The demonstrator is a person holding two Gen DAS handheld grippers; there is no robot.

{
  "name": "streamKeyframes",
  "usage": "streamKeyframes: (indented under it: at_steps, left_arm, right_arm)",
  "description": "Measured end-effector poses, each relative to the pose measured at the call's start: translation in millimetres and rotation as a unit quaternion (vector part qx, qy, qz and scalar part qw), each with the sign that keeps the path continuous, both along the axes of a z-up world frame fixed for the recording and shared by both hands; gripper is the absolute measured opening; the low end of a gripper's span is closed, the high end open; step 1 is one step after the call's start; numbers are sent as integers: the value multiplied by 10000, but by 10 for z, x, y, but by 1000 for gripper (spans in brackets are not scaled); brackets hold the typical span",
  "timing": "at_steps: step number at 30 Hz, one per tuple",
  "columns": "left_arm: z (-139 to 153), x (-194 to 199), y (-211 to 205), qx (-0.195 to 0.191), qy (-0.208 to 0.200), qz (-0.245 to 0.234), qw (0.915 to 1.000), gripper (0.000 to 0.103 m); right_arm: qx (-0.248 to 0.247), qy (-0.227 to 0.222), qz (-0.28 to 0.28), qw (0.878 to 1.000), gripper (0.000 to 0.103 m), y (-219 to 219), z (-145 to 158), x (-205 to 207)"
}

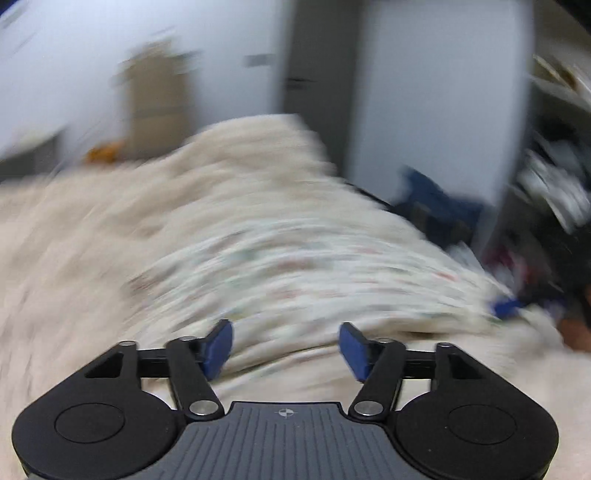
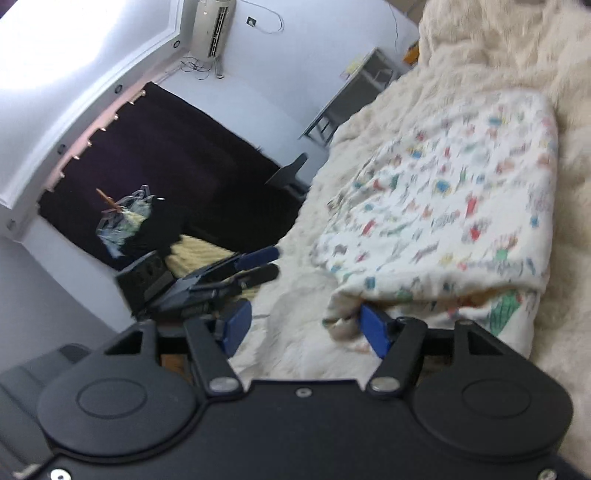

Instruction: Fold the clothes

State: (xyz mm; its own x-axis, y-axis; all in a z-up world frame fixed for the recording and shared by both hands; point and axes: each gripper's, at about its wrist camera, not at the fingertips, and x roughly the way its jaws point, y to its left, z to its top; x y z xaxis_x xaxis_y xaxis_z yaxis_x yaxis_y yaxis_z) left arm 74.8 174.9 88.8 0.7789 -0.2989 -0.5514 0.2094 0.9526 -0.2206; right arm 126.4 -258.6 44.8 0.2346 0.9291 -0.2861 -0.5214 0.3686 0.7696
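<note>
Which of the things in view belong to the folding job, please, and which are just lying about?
Part of the job:
- printed cloth, already folded over
- left gripper, open
- right gripper, open

Just lying about:
- fluffy cream blanket underneath
- plastic bag
- air conditioner
- cardboard box

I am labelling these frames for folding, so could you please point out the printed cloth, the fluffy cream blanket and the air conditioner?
printed cloth (image 2: pixel 454 206), right wrist view, middle of its folded top.
fluffy cream blanket (image 2: pixel 491 48), right wrist view, bare upper part.
air conditioner (image 2: pixel 212 27), right wrist view, front grille.
</note>
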Motion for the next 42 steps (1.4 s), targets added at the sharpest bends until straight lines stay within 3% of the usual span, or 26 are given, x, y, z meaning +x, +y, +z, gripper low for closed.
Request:
streamKeyframes:
  at_steps: [1,3,5,6,7,8,10,11,14,16,19,22,24,26,27,31,32,35,36,39,41,42]
  left_arm:
    - [-101,41,227,-540,141,145,9983,67]
    - [-302,134,558,-1523,368,330,9871,67]
    - [-519,281,734,-2373,545,538,9684,68]
    - [-577,333,771,-2571,603,614,9626,68]
    - [-672,420,786,-2756,725,826,9550,67]
    - [-775,514,799,-2942,856,1058,9460,65]
    - [-848,630,784,-3029,951,1182,9409,32]
    - [-859,663,787,-3092,953,1175,9389,24]
    - [-755,633,858,-3316,625,1191,9338,21]
    - [-682,571,918,-3270,450,1094,9376,29]
    - [-612,476,988,-3072,292,670,9488,57]
    - [-690,461,908,-2780,372,511,9585,59]
    - [-770,470,820,-2708,329,484,9609,58]
    - [-828,473,764,-2742,162,512,9602,35]
    - [-808,463,789,-2786,111,519,9589,17]
    - [-698,418,918,-2977,-71,547,9531,14]
    - [-670,407,951,-3025,-116,554,9515,14]
    - [-612,401,953,-2658,-6,727,9613,14]
    - [-614,413,942,-2584,36,736,9632,14]
    - [-697,416,975,-2595,280,730,9626,15]
    - [-695,399,984,-2481,389,723,9653,18]
    - [-682,378,982,-2431,401,729,9664,19]
  right_arm:
    - [-81,-42,-18,10000,63,26,23,4]
    - [-185,-90,-36,9998,61,75,39,-4]
    - [-530,-186,-108,9984,50,215,76,12]
    - [-671,-312,-137,9972,27,268,93,-7]
    - [-811,-440,-166,9956,11,320,110,-26]
    - [-951,-568,-195,9937,10,372,127,-45]
    - [-963,-878,-180,9913,8,383,199,-112]
    - [-930,-1022,-146,9903,8,372,242,-144]
    - [-900,-1502,-97,9845,6,299,384,-217]
    - [-839,-1626,-89,9831,6,228,437,-225]
    - [-703,-1508,-72,9860,6,146,441,-198]
    - [-713,-1465,-13,9866,6,156,416,-196]
    - [-742,-1466,15,9864,6,181,420,-199]
    - [-754,-1488,14,9860,6,175,428,-201]
    - [-794,-1551,15,9847,6,167,441,-217]
    - [-1034,-1897,132,9763,6,191,496,-298]
    - [-1237,-2126,356,9686,6,236,502,-377]
    - [-1835,-2493,1094,9446,6,386,423,-575]
    - [-2186,-2555,1441,9307,6,461,353,-668]
    - [-2255,-2350,1901,9262,0,453,297,-736]
    - [-2108,-2440,2035,9244,3,296,406,-785]
    - [-1956,-2479,1889,9298,9,177,517,-756]
